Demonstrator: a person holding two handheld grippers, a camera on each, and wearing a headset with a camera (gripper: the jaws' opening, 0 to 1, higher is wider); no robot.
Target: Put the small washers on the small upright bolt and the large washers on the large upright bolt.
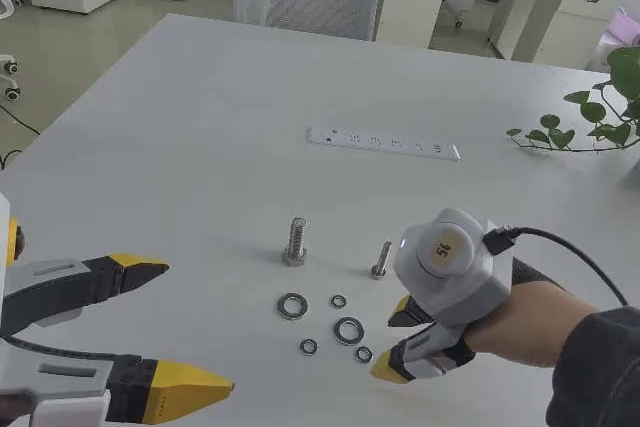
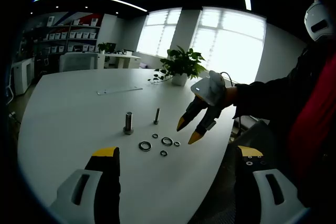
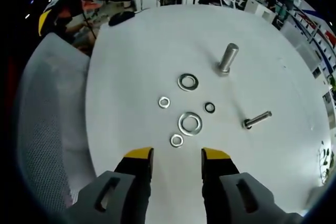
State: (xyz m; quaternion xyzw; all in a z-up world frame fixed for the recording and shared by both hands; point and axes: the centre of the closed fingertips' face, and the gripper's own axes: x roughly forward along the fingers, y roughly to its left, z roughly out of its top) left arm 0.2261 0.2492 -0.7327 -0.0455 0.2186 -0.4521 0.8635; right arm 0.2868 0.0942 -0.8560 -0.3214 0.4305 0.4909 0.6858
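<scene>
Washers [image 1: 349,330], two big and three small, all lie loose on the white table [image 1: 200,127], clustered just in front of the upright bolts. In the head view the large bolt [image 1: 294,242] stands left of the small bolt [image 1: 381,260]. Right gripper [image 1: 395,342] hovers right beside the cluster, jaws partly apart, holding nothing. Left gripper [image 1: 195,327] is well off to the side, jaws spread wide, empty too.

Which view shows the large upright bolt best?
The head view: the large bolt stands side-on, with its thread visible. The right gripper view shows it foreshortened from above; the left gripper view shows it small and far away.
</scene>
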